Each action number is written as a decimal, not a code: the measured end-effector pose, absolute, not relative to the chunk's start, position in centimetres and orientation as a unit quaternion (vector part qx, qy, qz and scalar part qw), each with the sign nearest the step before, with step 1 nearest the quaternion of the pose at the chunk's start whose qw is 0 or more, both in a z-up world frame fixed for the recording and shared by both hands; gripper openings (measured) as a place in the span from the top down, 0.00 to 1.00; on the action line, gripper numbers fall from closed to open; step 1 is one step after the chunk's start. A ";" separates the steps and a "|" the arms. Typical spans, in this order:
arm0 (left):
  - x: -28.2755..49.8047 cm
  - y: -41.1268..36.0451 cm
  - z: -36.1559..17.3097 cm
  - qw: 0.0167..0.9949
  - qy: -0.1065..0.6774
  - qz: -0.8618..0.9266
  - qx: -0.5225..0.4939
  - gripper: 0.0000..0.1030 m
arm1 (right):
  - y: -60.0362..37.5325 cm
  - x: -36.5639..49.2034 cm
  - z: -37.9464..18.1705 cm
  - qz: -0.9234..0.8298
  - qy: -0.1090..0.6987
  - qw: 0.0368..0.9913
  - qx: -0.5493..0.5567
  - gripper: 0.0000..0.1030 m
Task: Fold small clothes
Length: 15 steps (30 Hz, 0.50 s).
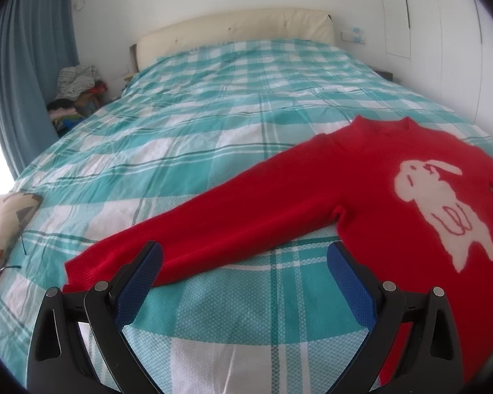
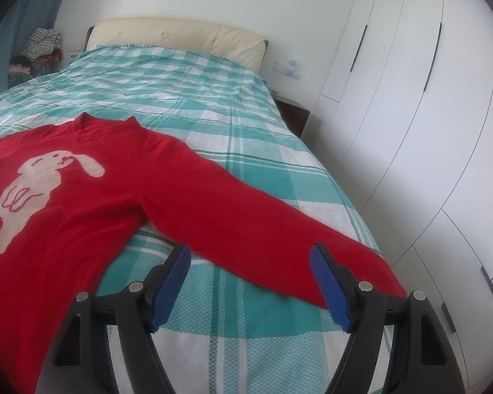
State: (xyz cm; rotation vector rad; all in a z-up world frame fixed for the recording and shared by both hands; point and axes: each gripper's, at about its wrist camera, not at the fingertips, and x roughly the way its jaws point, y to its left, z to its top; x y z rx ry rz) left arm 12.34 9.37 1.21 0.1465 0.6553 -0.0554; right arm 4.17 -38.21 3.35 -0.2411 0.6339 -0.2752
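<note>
Teal plaid bed [image 1: 213, 124], red sweater [image 1: 378, 177], white wardrobe [image 2: 427, 131]

In the left wrist view the sweater [image 1: 394, 190] runs off the right edge, so its far sleeve and hem go unseen, and the near cuff [image 1: 82, 272] slips behind the left gripper's [image 1: 245, 264] finger. In the right wrist view the sweater's left side is cut by the frame, and the cuff [image 2: 384, 275] tucks behind the right gripper's [image 2: 249, 262] finger. The heap [image 1: 75, 88] at upper left is too small to sort. A pillow [image 1: 6, 216] is clipped at the left edge.
</note>
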 end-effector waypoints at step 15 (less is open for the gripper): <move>14.4 9.5 -2.2 0.913 0.402 -0.002 0.074 0.01 | -38.1 4.6 2.8 -0.119 0.323 0.932 -0.110 0.28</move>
